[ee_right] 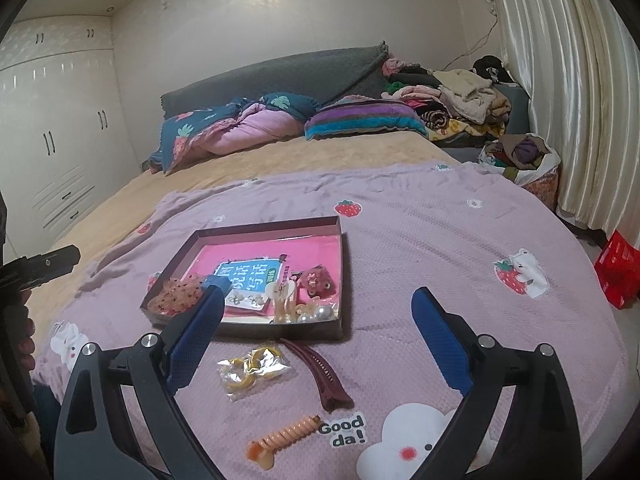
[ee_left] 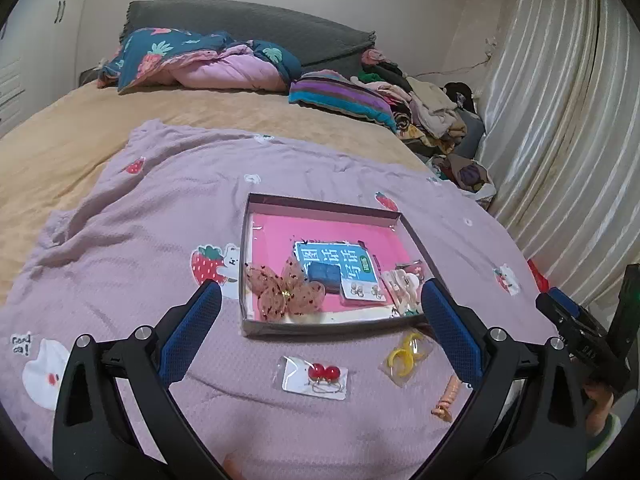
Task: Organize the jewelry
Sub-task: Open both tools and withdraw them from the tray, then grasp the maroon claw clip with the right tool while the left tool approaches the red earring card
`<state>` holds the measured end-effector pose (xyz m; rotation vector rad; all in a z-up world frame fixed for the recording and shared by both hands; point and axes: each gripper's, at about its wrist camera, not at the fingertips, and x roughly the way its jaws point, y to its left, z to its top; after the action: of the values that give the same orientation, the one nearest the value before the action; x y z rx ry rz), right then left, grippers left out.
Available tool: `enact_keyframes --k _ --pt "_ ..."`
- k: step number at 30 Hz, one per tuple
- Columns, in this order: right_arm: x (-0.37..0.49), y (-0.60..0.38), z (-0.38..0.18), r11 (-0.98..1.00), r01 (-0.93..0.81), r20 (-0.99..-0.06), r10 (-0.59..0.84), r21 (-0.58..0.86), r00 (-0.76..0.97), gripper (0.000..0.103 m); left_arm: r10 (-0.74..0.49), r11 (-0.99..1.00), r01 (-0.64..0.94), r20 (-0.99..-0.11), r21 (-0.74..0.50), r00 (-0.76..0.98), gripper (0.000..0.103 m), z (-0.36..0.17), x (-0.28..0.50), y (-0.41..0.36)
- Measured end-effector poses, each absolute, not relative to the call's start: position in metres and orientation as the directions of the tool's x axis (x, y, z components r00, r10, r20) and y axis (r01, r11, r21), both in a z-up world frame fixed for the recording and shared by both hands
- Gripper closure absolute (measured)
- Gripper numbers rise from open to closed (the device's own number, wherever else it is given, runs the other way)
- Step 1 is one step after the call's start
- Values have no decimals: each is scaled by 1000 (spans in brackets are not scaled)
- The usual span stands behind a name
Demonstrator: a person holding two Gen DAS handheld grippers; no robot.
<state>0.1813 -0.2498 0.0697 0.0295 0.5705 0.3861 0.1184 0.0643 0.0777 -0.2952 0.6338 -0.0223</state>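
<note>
A shallow dark box with a pink floor [ee_left: 256,248] [ee_right: 344,248] lies on a lilac blanket. It holds a sheer pink bow [ee_left: 286,292], a blue case [ee_left: 325,276], an earring card [ee_left: 362,292], pearls [ee_right: 320,314] and clips. In front of the box lie a red earring card [ee_left: 316,378], bagged yellow hoops [ee_left: 404,354] [ee_right: 252,368], an orange spiral clip [ee_right: 284,436] [ee_left: 446,398] and a maroon hair clip [ee_right: 320,372]. My left gripper [ee_left: 320,308] is open above the box's near edge. My right gripper [ee_right: 316,312] is open over the loose items.
The lilac blanket [ee_left: 140,220] covers a bed with a tan sheet [ee_left: 60,140]. Pillows and a quilt [ee_left: 200,60] lie at the headboard. A clothes pile [ee_right: 460,100] and curtains [ee_right: 580,80] are on the right. A red bag [ee_right: 618,272] stands by the bed.
</note>
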Motion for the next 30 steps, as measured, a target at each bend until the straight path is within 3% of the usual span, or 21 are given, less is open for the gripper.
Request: enact_keyframes --k 30 --pt "141 -261 54 927 -362 -563 350 96 749 9 -109 976 -47 -668 -211 736 10 41 89 39"
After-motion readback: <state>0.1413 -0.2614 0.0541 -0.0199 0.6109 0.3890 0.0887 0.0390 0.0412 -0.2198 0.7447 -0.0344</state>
